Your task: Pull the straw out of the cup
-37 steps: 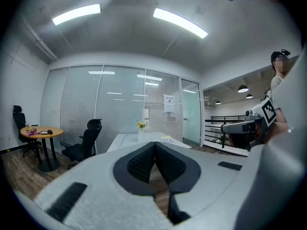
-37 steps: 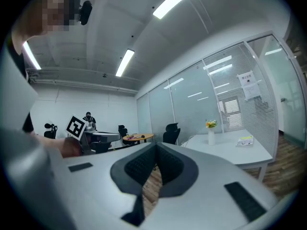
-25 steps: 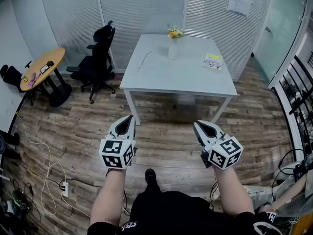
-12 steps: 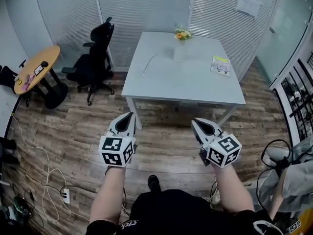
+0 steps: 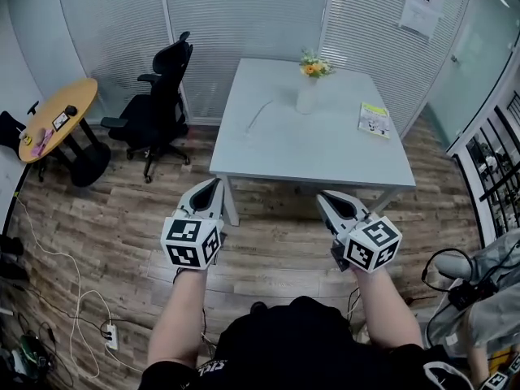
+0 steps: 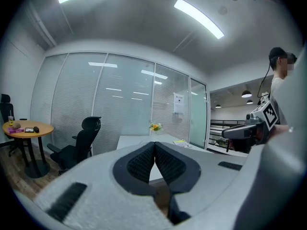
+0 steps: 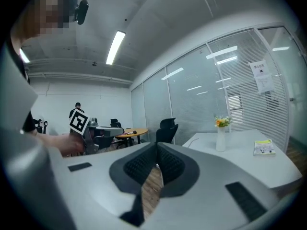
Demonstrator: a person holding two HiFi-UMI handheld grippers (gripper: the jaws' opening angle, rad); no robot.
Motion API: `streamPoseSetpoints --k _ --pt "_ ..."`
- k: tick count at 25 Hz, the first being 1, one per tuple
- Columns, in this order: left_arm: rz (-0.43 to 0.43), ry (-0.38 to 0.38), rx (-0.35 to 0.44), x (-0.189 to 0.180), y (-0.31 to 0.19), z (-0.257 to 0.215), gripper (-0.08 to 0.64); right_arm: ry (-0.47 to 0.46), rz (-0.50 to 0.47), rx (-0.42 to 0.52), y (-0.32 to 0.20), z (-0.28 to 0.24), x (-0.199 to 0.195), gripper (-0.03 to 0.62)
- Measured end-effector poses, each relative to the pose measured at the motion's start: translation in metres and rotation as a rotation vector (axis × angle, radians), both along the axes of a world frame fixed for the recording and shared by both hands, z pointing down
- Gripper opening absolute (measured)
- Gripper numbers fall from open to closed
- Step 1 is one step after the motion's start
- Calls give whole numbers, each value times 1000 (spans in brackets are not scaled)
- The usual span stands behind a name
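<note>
The pale grey square counter (image 5: 325, 149) sits at 12 o'clock from the person. The tall white cup (image 5: 306, 97) stands toward the counter's far edge with orange and yellow flowers (image 5: 314, 65) poking out of it. It's too small to tell whether a straw is in there too. A thin pale strip (image 5: 258, 116) lies flat on the counter at 8 o'clock from the cup, and a yellow-green booklet (image 5: 374, 119) lies at 4 o'clock. Off at 10 o'clock there's a black office chair (image 5: 158, 96), and past it a round wooden side table (image 5: 55, 120). A white power strip (image 5: 108, 337) trails cable across the wood-plank floor (image 5: 276, 242), which is all that lies between the grippers and the counter.

Both forearms reach straight out, side by side, pointing roughly level at 12 o'clock, well apart from the cup. The left gripper (image 5: 217, 183) (image 6: 154, 143) has its tips pressed together on nothing. The right gripper (image 5: 321, 195) (image 7: 157, 145) is only just starting to open, with its tips practically touching and nothing between them.
</note>
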State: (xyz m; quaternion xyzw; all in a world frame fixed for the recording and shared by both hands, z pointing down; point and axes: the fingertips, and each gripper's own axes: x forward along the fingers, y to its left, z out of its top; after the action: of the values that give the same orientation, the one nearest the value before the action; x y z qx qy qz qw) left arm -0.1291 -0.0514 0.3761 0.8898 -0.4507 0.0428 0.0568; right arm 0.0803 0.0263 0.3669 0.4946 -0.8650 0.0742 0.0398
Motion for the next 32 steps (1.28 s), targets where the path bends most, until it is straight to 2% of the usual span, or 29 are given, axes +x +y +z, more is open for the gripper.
streamPoseSetpoints --k 10,17,23,32 --pt "-10 -9 -25 -6 -46 16 11 -16 -34 -17 -58 14 -9 23" --pt "-30 -41 -64 4 -107 36 11 -52 -58 -46 -130 33 2 25" --pt "-42 -56 -117 26 -174 58 11 -69 -94 -109 -203 62 16 26" --pt "-49 -91 -154 67 -269 59 11 -130 -124 -138 -307 72 46 32"
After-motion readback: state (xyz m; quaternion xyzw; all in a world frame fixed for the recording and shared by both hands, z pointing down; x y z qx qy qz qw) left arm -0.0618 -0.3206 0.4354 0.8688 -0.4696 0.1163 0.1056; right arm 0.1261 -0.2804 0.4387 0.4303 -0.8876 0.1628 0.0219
